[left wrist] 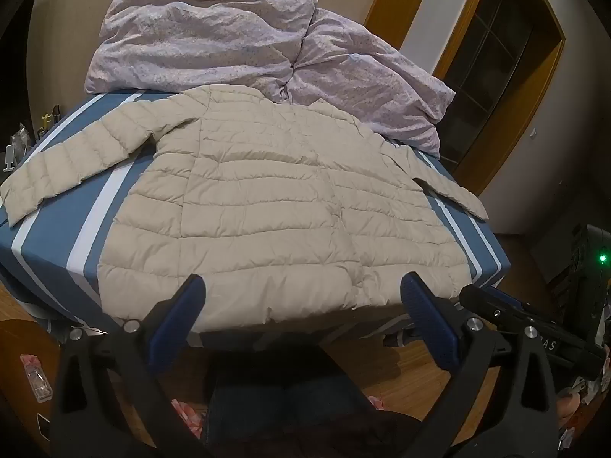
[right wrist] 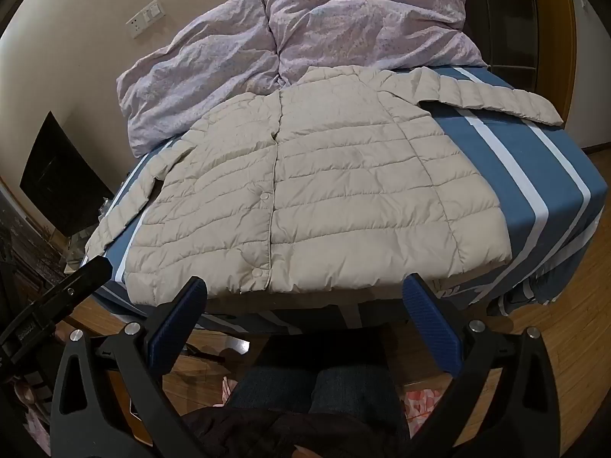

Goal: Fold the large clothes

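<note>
Item: beige quilted jacket (left wrist: 267, 198), laid flat and front-up on a bed (left wrist: 53, 229) with a blue, white-striped sheet, both sleeves spread outward, collar toward a crumpled lilac duvet (left wrist: 214, 38) heaped at the far end. Right wrist view only: the snap placket running down the jacket's centre, with two round snap buttons (right wrist: 263, 198) visible, a white wall socket plate (right wrist: 147, 17), and a dark rectangular panel low on the left wall. Left wrist view only: the right gripper (left wrist: 534, 328) as a black body at lower right with a green indicator light (left wrist: 602, 258) behind it, and small clutter beside the bed at far left. Left gripper (left wrist: 301, 286): jaws spread wide, holding nothing, poised just short of the hem, which lies between and beyond the blue pads. Right gripper, own view (right wrist: 303, 284): jaws likewise spread and empty, fronting the hem near the placket, not touching. Room: wooden floor (right wrist: 565, 351), beige walls, wood-framed door (left wrist: 492, 61); the person's jeans-clad legs below.
</note>
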